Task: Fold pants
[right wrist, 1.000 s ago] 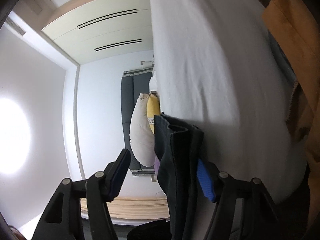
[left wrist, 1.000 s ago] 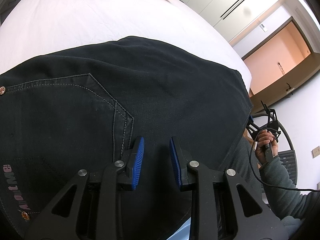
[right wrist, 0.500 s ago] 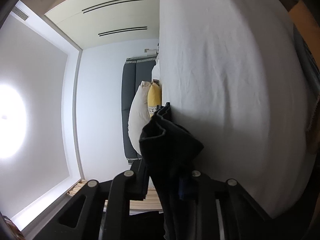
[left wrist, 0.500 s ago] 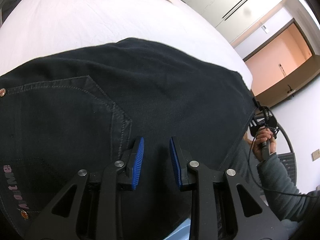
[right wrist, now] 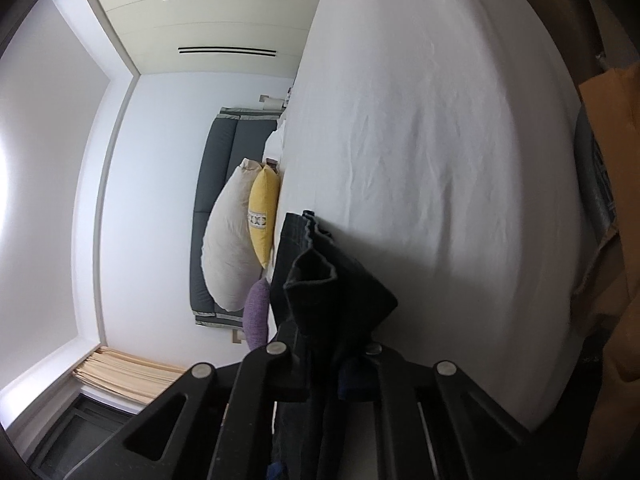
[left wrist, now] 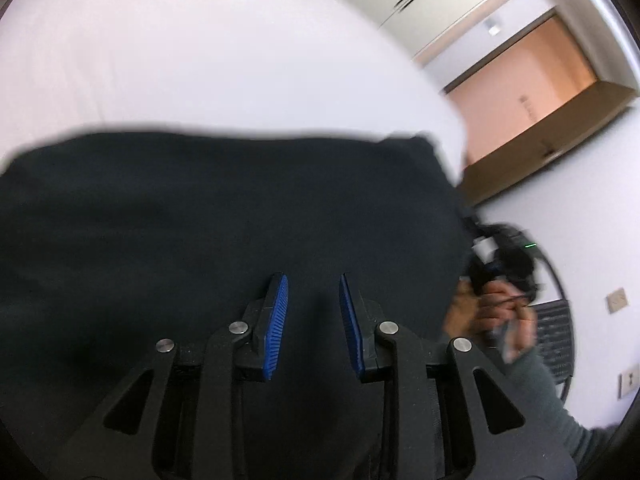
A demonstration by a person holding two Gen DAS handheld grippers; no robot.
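Black denim pants (left wrist: 224, 216) lie spread on the white bed (left wrist: 180, 52). My left gripper (left wrist: 312, 300) hovers over the cloth with its blue pads (left wrist: 278, 316) apart and nothing between them; this view is blurred. My right gripper (right wrist: 336, 360) is shut on a bunched end of the pants (right wrist: 332, 280), with hem edges sticking up past the fingers. In the left wrist view the right gripper (left wrist: 496, 256) and the hand holding it sit at the pants' right end by the bed edge.
Cream, yellow and purple pillows (right wrist: 256, 236) lean on a dark headboard at the head of the bed. White wardrobes (right wrist: 216, 16) line the wall. A brown garment (right wrist: 612, 200) hangs at the right edge. An orange doorway (left wrist: 532, 76) lies beyond the bed.
My right gripper closed on the pants end a second ago and stays clamped. My left gripper has shifted along the pants; the back pocket has left its view.
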